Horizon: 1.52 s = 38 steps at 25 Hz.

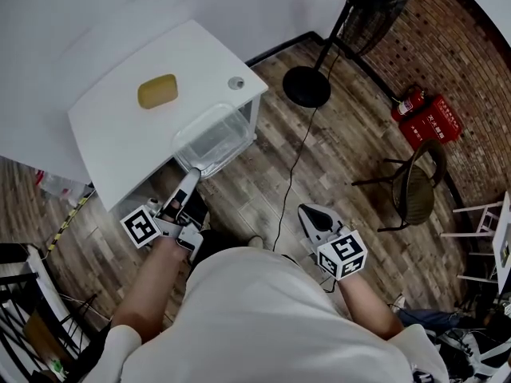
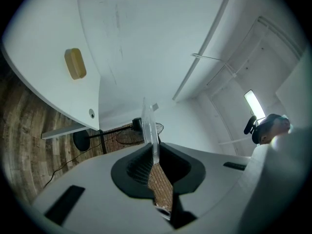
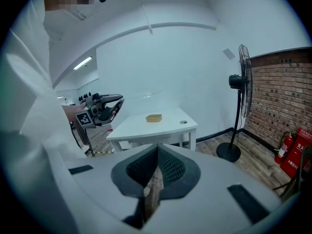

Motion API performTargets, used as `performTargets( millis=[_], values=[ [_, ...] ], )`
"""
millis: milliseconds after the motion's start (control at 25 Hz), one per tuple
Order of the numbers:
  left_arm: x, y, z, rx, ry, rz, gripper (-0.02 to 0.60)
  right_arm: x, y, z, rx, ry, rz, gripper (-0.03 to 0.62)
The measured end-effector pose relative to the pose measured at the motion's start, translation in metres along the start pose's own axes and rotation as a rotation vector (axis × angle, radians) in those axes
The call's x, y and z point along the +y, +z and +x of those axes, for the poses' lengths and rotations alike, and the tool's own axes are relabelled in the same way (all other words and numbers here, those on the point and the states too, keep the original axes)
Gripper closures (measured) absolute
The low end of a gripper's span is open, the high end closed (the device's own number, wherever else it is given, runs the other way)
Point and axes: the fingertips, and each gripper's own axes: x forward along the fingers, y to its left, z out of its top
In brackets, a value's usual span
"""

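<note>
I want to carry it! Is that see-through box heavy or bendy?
Probably light: the clear box looks empty and thin-walled. Its rim may flex, since the left gripper pinches just one edge. Smooth plastic could slip.

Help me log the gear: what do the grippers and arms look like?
Both the left gripper and right gripper have light grey bodies, dark ribbed pads, and a white cube with black square markers. The sleeves are white, leaving forearms bare.
</note>
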Motion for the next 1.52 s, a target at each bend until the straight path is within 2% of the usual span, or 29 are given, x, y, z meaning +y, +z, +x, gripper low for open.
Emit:
performTargets(
  millis=[240, 1520],
  values=[
    [-0.005, -0.009, 0.001, 0.000, 0.005, 0.007, 0.534, -0.004, 0.001, -0.009, -0.019, 0.008, -0.005, 0.586],
    [-0.006, -0.009, 0.001, 0.005, 0.008, 0.016, 0.534, -0.002, -0.011, -0.015, -0.035, -0.010, 0.019, 0.588]
  ],
)
